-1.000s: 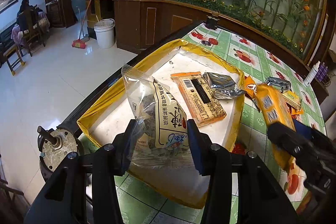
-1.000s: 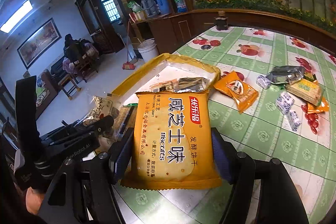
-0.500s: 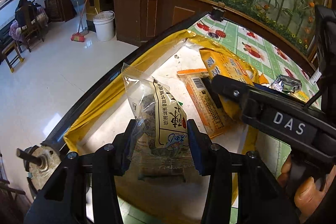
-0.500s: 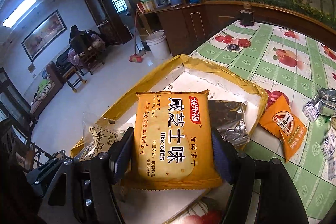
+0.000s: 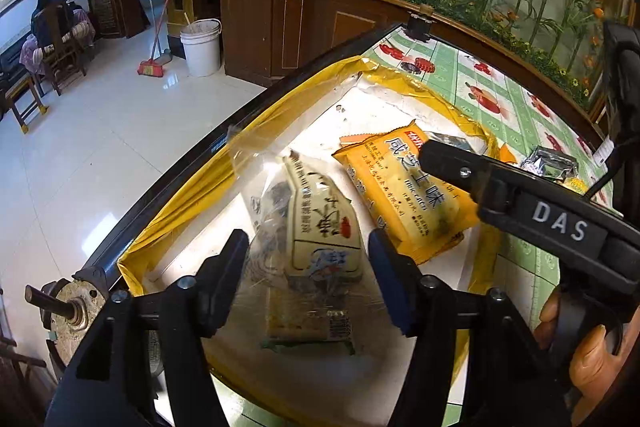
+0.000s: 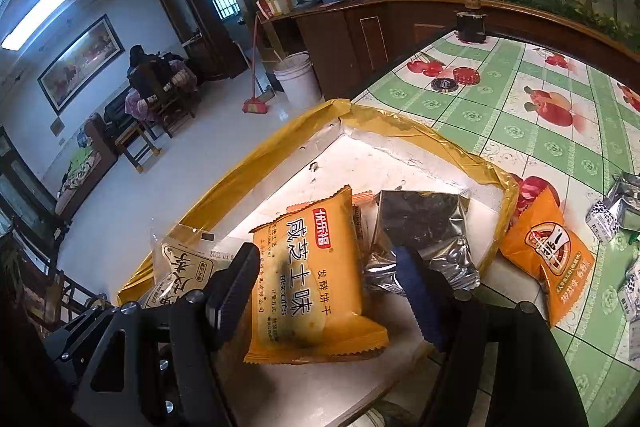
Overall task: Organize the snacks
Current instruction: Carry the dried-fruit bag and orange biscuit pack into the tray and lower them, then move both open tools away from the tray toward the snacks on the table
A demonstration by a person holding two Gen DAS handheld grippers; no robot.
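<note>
A yellow-rimmed white tray (image 5: 192, 203) sits at the table's left edge. My left gripper (image 5: 308, 247) is open above it; the clear bag of dark snacks with a cream label (image 5: 316, 223) lies loose between its fingers on the tray. My right gripper (image 6: 324, 267) is open; the orange biscuit packet (image 6: 312, 275) lies tilted on the tray between its fingers, also in the left wrist view (image 5: 404, 187). A silver foil packet (image 6: 424, 227) lies beside it. The right gripper's body (image 5: 560, 223) crosses the left wrist view.
On the green fruit-pattern tablecloth (image 6: 540, 115) right of the tray lie an orange snack pouch (image 6: 548, 259), silver packets (image 6: 628, 199) and small white packets (image 6: 600, 223). A black jar (image 6: 472, 25) stands at the far edge. The table edge drops to the tiled floor at left.
Both grippers have opened. The biscuit packet dropped from the right gripper onto the tray, and the clear bag sagged out of the left gripper's hold onto the tray.
</note>
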